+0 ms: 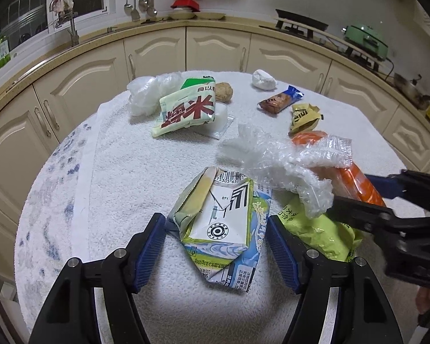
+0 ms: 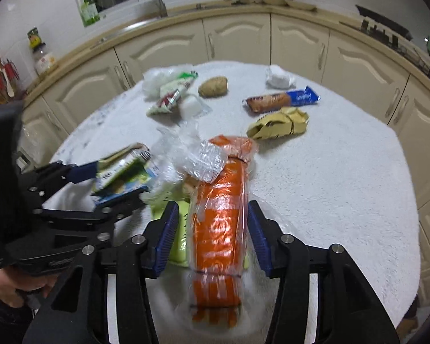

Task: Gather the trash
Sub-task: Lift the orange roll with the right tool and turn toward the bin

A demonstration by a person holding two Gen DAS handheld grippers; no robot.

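Jaws of left gripper (image 1: 217,250) straddle a flattened white-and-green milk carton (image 1: 218,215) on the white towel-covered round table (image 1: 129,172), pads not visibly pressing. Right gripper (image 2: 210,240) jaws stand half-wide around an orange plastic-wrapped roll (image 2: 218,243), gaps showing both sides. Crumpled clear bubble wrap (image 1: 286,166) lies across the roll's far end.
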